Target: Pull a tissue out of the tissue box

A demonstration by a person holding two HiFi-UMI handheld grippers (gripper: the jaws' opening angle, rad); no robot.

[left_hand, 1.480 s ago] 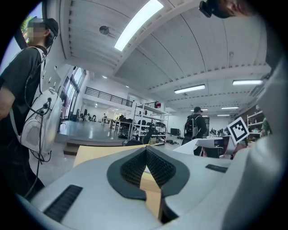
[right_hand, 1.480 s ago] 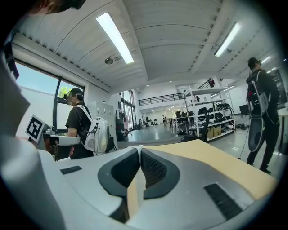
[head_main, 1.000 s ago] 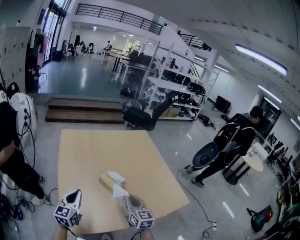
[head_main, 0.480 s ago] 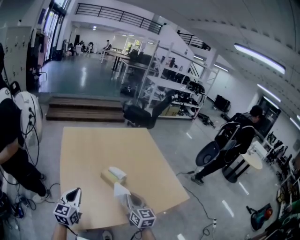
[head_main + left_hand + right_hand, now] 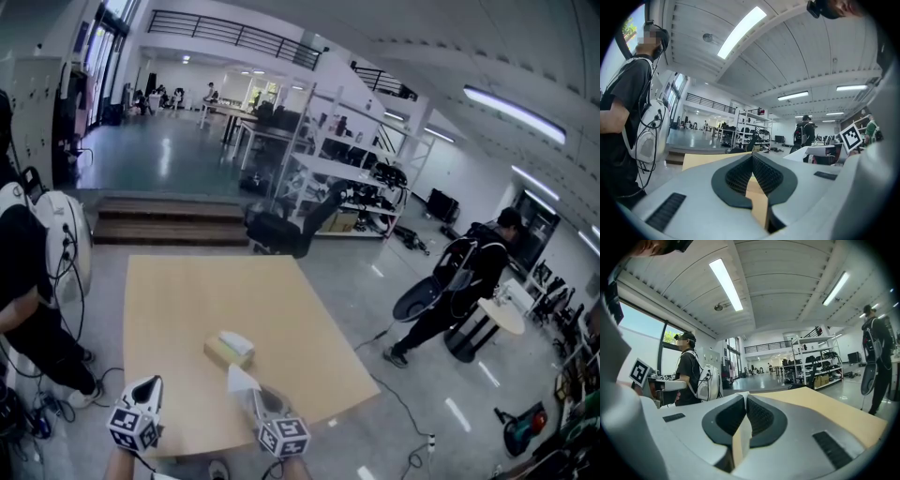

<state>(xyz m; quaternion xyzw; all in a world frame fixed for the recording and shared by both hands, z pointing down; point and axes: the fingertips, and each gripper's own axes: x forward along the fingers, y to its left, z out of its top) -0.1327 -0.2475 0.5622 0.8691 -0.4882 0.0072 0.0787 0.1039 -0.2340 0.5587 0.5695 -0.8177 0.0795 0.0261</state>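
Near edge of the table [image 5: 187, 291]: the left gripper [image 5: 150, 392] hovers, jaws together on nothing. Ahead sits the tissue box [image 5: 229, 350]. To its right, nearer the wearer, the right gripper [image 5: 255, 398] pinches a white tissue [image 5: 242, 379] (seemingly clear of the box). A slackened pinch could drop the sheet over that edge; bare tabletop lies open beyond.

The table [image 5: 202, 300] is matt pale wood, the tissue [image 5: 240, 379] thin white paper, the floor [image 5: 169, 155] glossy.
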